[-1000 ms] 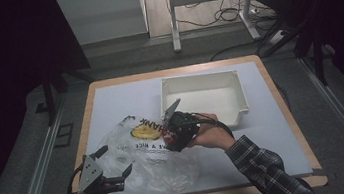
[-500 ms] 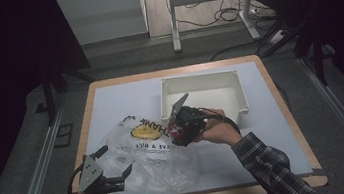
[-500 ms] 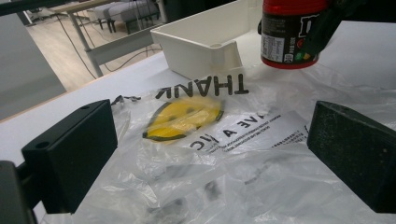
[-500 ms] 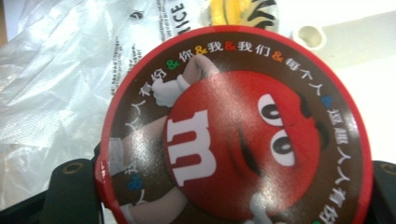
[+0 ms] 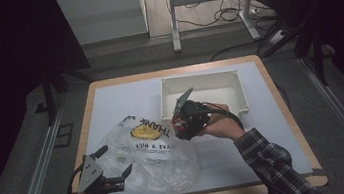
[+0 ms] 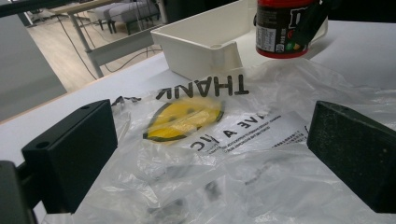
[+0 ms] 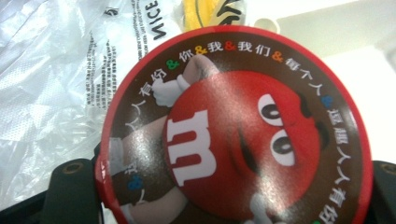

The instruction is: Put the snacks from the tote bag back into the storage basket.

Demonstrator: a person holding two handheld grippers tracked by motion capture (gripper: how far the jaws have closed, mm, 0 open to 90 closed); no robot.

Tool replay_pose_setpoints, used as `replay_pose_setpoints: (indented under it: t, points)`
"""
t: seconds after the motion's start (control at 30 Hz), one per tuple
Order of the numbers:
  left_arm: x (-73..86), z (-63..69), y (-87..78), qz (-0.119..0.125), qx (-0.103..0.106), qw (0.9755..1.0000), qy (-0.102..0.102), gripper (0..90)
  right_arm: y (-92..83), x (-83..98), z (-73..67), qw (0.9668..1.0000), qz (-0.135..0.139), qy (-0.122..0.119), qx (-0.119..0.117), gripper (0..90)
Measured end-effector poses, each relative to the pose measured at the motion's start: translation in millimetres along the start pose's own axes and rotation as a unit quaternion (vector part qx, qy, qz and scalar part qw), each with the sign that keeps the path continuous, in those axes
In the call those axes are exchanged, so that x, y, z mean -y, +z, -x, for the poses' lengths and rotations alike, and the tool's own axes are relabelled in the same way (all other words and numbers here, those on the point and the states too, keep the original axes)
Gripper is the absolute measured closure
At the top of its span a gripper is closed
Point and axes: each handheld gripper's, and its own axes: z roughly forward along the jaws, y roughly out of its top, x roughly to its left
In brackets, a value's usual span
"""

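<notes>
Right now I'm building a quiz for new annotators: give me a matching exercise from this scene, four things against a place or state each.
Things:
1. candy tub
2. plastic bag
3. white bin
4. left gripper

Places or states:
a. lies crumpled on the table, printed with a yellow smiley
b. stands empty at the table's far side
c. clamped in the right gripper, lifted off the table
d. jaws open at the bag's near edge

Pairs: 1-c, 2-a, 3-b, 4-d
</notes>
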Motion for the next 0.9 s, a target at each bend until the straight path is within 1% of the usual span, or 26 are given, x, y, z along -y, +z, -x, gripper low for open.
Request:
replay_pose_setpoints:
  t: [0.07, 0.13, 0.17, 0.37, 0.4, 0.57, 0.6, 0.73, 0.77, 0.8, 0.9]
  points:
    - [0.0, 0.0, 0.0, 0.000, 0.000, 1.0000, 0.000, 1.6, -1.0, 0.3, 3.6, 1.0000, 0.001, 0.005, 0.004, 25.7]
    - [-0.1, 0.1, 0.1, 0.000, 0.000, 1.0000, 0.000, 1.6, -1.1, 0.4, 5.3, 1.0000, 0.001, 0.004, 0.005, 25.6]
    - [0.0, 0.1, 0.1, 0.000, 0.000, 1.0000, 0.001, 1.6, -1.2, 0.5, 6.0, 0.9999, 0.000, 0.010, 0.005, 25.7]
    - [-0.1, 0.1, -0.1, 0.000, 0.000, 1.0000, 0.001, 1.6, 0.6, 1.7, 13.6, 0.9999, 0.002, 0.007, 0.011, 25.7]
    - [-0.1, 0.1, -0.1, 0.000, 0.000, 1.0000, 0.001, 1.6, 0.9, 2.1, 16.0, 0.9999, 0.003, 0.012, 0.010, 25.6]
    - [-0.1, 0.1, 0.0, 0.000, 0.000, 1.0000, 0.001, 1.6, 1.0, 1.8, 21.3, 0.9998, 0.005, 0.012, 0.016, 25.7]
    - [-0.1, 0.1, 0.0, 0.000, 0.000, 1.0000, 0.001, 1.6, 1.0, 1.4, 24.5, 0.9997, 0.006, 0.012, 0.018, 25.6]
    - [-0.1, 0.2, -0.1, 0.000, -0.001, 1.0000, 0.001, 1.6, 1.3, -0.1, 27.9, 0.9996, 0.006, 0.016, 0.020, 25.7]
    - [-0.2, -0.2, -0.4, -0.002, -0.001, 1.0000, 0.004, 1.6, 1.8, -0.5, 29.0, 0.9996, 0.007, 0.016, 0.020, 25.7]
    - [-0.2, -0.3, -0.6, -0.003, -0.001, 1.0000, 0.005, 1.6, 2.7, -0.8, 30.7, 0.9997, 0.008, 0.013, 0.021, 25.7]
    - [-0.2, -0.3, -0.5, -0.002, 0.000, 1.0000, 0.004, 1.6, 5.5, -2.1, 33.5, 0.9996, 0.008, 0.014, 0.022, 25.7]
